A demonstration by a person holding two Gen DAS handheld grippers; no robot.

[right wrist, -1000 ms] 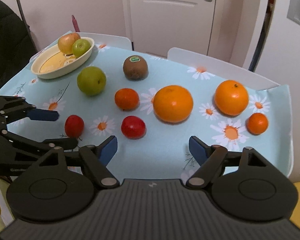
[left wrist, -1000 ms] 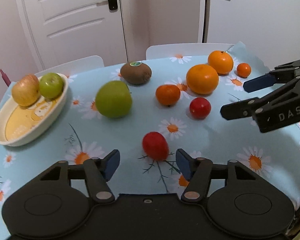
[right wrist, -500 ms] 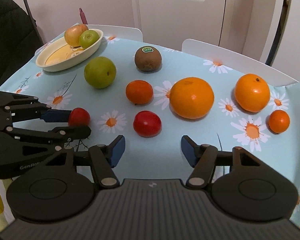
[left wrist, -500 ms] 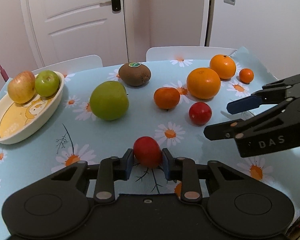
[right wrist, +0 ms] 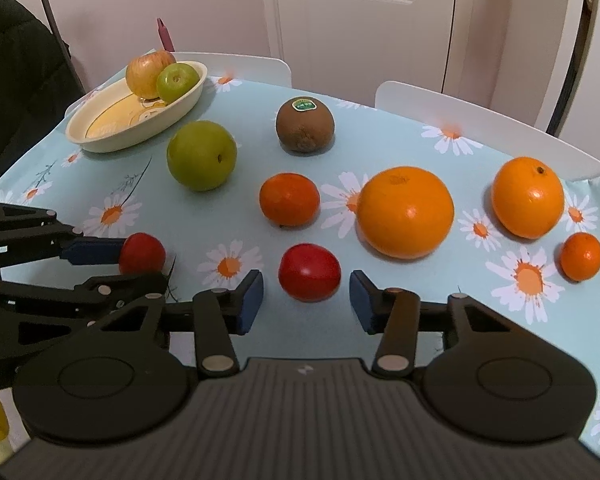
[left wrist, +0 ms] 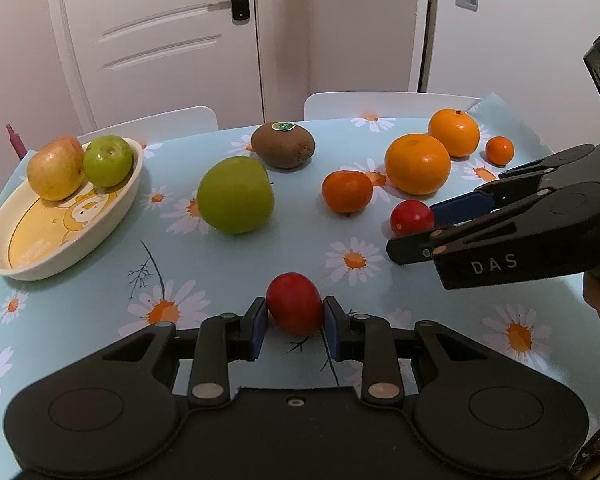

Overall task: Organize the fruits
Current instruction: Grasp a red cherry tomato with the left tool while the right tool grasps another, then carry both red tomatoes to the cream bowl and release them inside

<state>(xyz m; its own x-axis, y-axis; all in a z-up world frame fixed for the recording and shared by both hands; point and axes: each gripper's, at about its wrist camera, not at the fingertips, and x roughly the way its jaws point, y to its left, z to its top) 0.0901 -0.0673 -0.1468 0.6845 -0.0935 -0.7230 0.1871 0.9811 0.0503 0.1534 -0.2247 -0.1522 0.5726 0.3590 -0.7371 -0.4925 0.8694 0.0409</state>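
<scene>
My left gripper (left wrist: 295,320) is shut on a small red fruit (left wrist: 295,304) that rests on the daisy tablecloth; the right wrist view shows that gripper (right wrist: 140,266) gripping the fruit (right wrist: 144,252) at the left. My right gripper (right wrist: 306,300) straddles a second red fruit (right wrist: 309,272). Its jaws are closing, with a gap still showing on each side of the fruit. A cream oval dish (left wrist: 60,264) at the far left holds a yellow-red apple (left wrist: 55,168) and a small green apple (left wrist: 108,160).
Loose on the cloth lie a big green apple (right wrist: 201,155), a kiwi (right wrist: 305,125), two large oranges (right wrist: 405,212) (right wrist: 527,198), a mandarin (right wrist: 289,199) and a tiny one (right wrist: 581,256). White chair backs (left wrist: 380,102) stand behind the table. A dark jacket (right wrist: 16,80) hangs at the left.
My left gripper has closed onto the near red fruit. The right gripper has moved in around the other red fruit and its jaws have narrowed.
</scene>
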